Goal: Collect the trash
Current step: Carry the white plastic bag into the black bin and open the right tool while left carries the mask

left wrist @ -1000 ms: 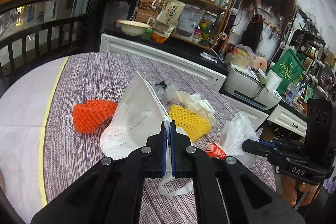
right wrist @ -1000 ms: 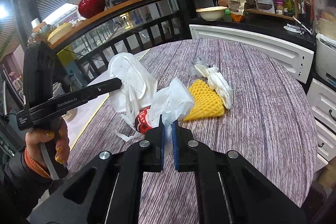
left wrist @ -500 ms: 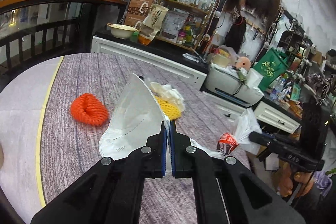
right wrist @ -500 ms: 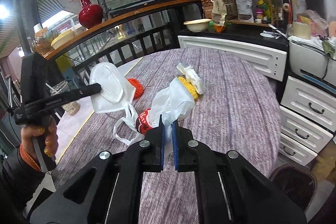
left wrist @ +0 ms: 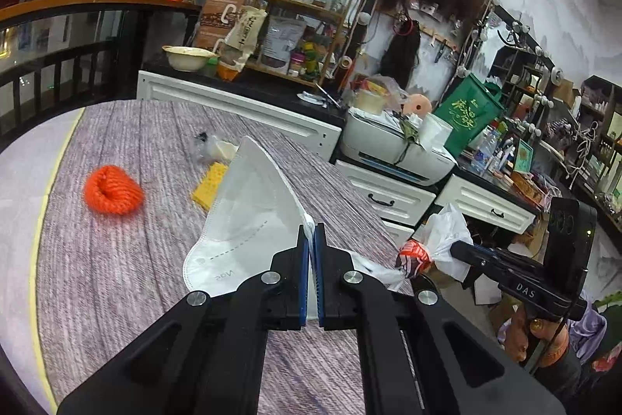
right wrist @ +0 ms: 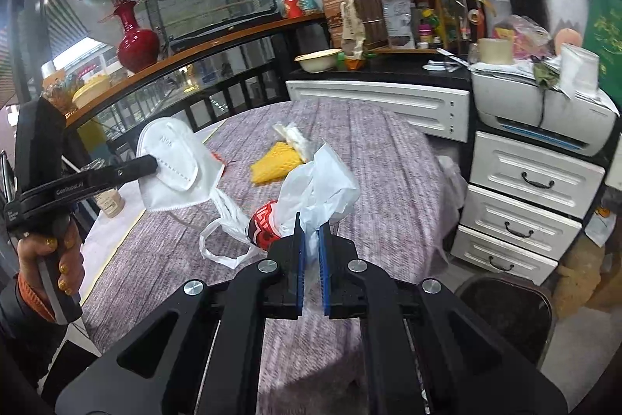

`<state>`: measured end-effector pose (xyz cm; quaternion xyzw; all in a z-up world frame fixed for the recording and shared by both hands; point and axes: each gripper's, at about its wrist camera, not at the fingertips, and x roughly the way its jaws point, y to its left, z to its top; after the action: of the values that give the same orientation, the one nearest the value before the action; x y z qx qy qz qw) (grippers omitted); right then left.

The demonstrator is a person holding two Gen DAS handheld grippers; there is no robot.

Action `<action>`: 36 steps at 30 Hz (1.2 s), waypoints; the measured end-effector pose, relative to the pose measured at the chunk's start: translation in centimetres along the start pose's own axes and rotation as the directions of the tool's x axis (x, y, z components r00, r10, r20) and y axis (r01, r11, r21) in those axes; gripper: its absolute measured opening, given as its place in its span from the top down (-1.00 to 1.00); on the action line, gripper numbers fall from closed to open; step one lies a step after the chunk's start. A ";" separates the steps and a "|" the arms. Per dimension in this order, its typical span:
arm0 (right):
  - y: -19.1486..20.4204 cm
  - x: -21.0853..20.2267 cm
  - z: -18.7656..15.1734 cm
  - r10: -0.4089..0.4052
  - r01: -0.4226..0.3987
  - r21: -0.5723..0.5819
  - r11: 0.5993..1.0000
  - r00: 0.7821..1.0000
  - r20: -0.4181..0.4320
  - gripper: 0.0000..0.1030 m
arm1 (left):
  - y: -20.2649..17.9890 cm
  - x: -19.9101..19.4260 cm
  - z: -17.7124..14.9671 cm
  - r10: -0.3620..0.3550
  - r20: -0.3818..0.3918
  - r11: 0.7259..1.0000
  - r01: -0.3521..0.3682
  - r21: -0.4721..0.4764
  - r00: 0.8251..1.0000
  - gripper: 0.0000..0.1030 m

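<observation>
My left gripper (left wrist: 311, 234) is shut on a white folded face mask (left wrist: 248, 212) and holds it above the purple table (left wrist: 116, 259). It also shows in the right wrist view (right wrist: 149, 164), with the mask (right wrist: 175, 162) in it. My right gripper (right wrist: 310, 226) is shut on a white plastic bag with red print (right wrist: 311, 193), lifted over the table's right edge; the bag also shows in the left wrist view (left wrist: 435, 240). An orange foam net (left wrist: 112, 189), a yellow foam net (left wrist: 210, 183) and a crumpled wrapper (left wrist: 214, 148) lie on the table.
A dark bin (right wrist: 505, 314) stands on the floor at the right, below the white drawers (right wrist: 525, 205). A printer (right wrist: 544, 115) sits on top of them. A cluttered counter and shelves (left wrist: 272, 65) stand behind the table, a black railing (left wrist: 58, 72) at the left.
Both grippers have lifted and drawn back from the table with the mask and the bag. The bin has come into the right wrist view.
</observation>
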<state>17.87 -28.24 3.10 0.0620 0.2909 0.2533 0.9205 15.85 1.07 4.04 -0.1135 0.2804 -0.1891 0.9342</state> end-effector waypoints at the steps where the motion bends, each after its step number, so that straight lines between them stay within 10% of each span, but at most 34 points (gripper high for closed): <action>1: -0.6 -0.4 -0.3 -0.012 0.012 0.011 1.000 1.000 0.003 0.86 | -0.5 0.1 -0.2 -0.005 -0.006 1.000 0.005 0.004 1.000 0.92; 15: -9.5 -5.7 -5.5 -0.190 0.185 0.168 0.968 0.982 0.012 0.86 | -7.0 1.8 -2.5 -0.078 -0.065 0.994 0.083 0.069 0.995 0.92; 36: -19.7 -5.3 -15.5 -0.429 0.472 0.300 0.829 0.881 -0.199 0.86 | -15.6 6.0 -5.4 -0.194 -0.185 0.966 0.221 0.136 0.963 0.92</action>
<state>13.84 -48.43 -12.19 0.1338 0.3925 -0.0220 0.9097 12.91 -16.13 1.75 -0.0529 0.3299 -0.3164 0.8878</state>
